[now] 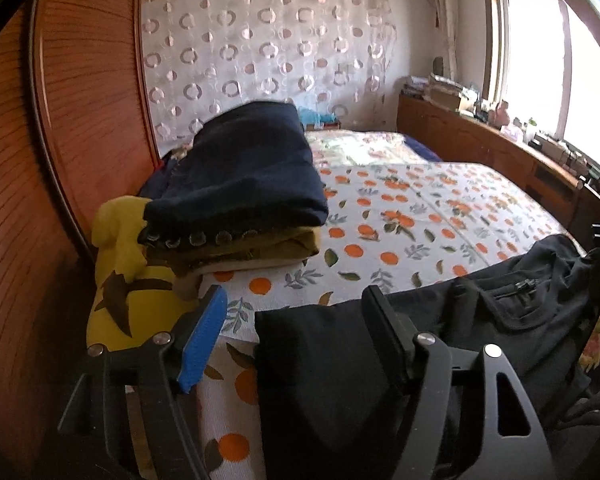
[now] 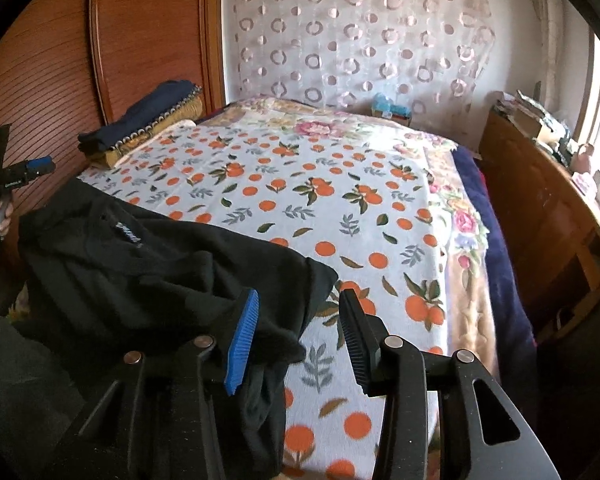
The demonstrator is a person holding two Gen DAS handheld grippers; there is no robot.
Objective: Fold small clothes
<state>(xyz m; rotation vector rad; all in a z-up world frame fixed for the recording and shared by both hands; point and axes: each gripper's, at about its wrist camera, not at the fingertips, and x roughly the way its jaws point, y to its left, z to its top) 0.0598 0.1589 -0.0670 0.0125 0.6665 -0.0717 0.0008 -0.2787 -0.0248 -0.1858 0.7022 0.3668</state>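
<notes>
The bed [image 2: 340, 184], spread with an orange-printed cover, filled the room. A black garment [image 2: 148, 264] lay across its near edge. At the far left sat a stack of folded clothes [image 1: 244, 184]. The left gripper [image 1: 296, 320] had its jaws parted around the garment's corner, not pressing. The right gripper [image 2: 296, 336] hung open beside the other corner.

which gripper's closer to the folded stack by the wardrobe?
Left. The left gripper sits just in front of the folded stack. The right gripper is at the black garment's other end, across the bed from it.
</notes>
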